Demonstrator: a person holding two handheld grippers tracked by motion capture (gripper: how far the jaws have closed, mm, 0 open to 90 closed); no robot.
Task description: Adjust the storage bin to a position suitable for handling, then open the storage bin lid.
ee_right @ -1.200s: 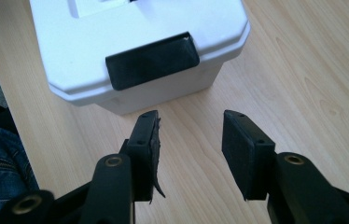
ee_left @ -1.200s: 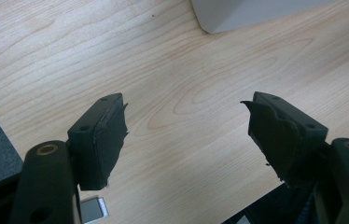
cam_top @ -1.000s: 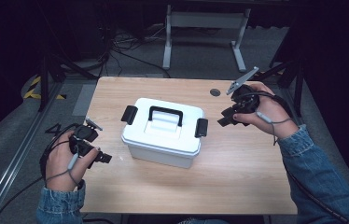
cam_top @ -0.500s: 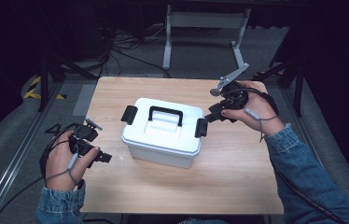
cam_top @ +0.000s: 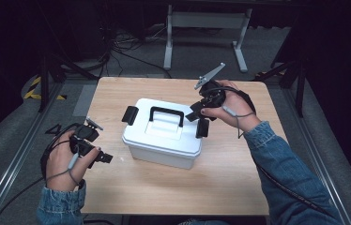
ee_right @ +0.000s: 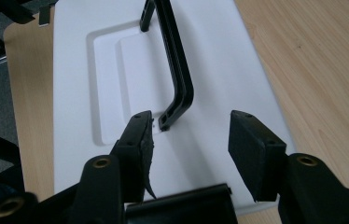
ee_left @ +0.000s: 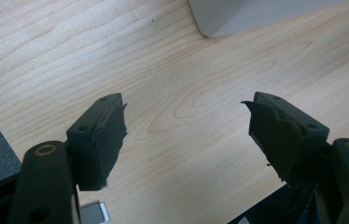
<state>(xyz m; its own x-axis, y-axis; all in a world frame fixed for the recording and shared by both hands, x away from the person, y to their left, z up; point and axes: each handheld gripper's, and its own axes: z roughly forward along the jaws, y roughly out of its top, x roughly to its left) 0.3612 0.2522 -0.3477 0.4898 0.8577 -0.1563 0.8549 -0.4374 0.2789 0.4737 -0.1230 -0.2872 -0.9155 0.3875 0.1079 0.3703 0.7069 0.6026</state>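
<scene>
A white lidded box [cam_top: 162, 140] stands at the middle of the wooden table, with a black handle [cam_top: 166, 113] on top and a black latch on each end. My right gripper [cam_top: 195, 115] hovers open just above the right latch [cam_top: 202, 127]. In the right gripper view, its own jaws [ee_right: 189, 125] spread over the white lid [ee_right: 84, 88], with the handle [ee_right: 176, 70] ahead and the latch [ee_right: 182, 205] below. My left gripper [cam_top: 104, 158] sits open low over the table, left of the box and apart from it. Bare wood lies between the left gripper [ee_left: 184, 105] jaws, and a box corner [ee_left: 238, 16] is ahead.
The left latch [cam_top: 129, 115] hangs on the box's far-left end. The table [cam_top: 239, 178] has free wood in front of and to the right of the box. A metal stand [cam_top: 206, 21] and cables lie on the floor behind the table.
My right gripper has moved left and forward from the table's right side until it is over the box's right latch. The left gripper has stayed almost still.
</scene>
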